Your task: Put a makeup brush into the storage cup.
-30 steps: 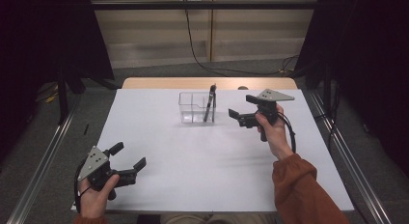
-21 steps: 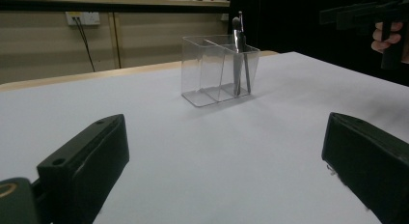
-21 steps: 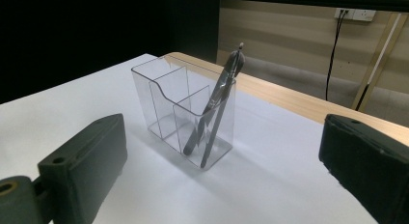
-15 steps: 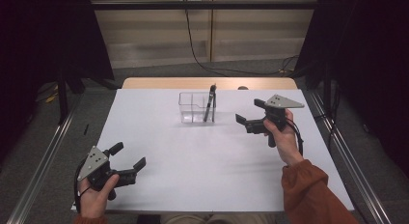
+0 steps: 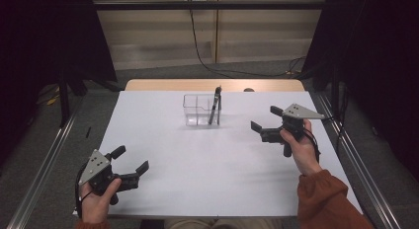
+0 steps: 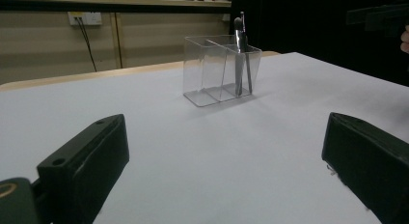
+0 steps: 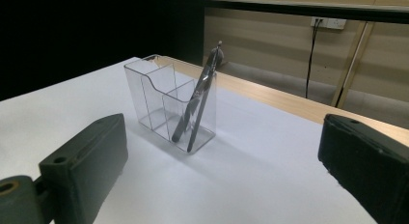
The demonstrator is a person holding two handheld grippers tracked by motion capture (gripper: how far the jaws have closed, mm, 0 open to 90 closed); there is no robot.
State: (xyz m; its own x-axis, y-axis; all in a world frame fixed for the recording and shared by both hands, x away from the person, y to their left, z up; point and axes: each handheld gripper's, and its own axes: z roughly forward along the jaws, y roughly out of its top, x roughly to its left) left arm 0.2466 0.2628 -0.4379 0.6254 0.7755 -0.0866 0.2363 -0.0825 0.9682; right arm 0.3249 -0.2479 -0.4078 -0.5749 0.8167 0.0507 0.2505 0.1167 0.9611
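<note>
I hold my right gripper (image 5: 267,124) above the desk's right side, its fingers spread wide and empty, aimed toward the clear organizer (image 5: 201,109) that stands near the middle of the far edge. A metal compass (image 5: 214,105) leans in the organizer's right compartment. My left gripper (image 5: 129,160) sits low near the front left corner, fingers spread too, holding nothing. The desk (image 5: 207,160) has a plain white top with a wooden strip along the far edge; dark curtains hang on both sides of the room.
</note>
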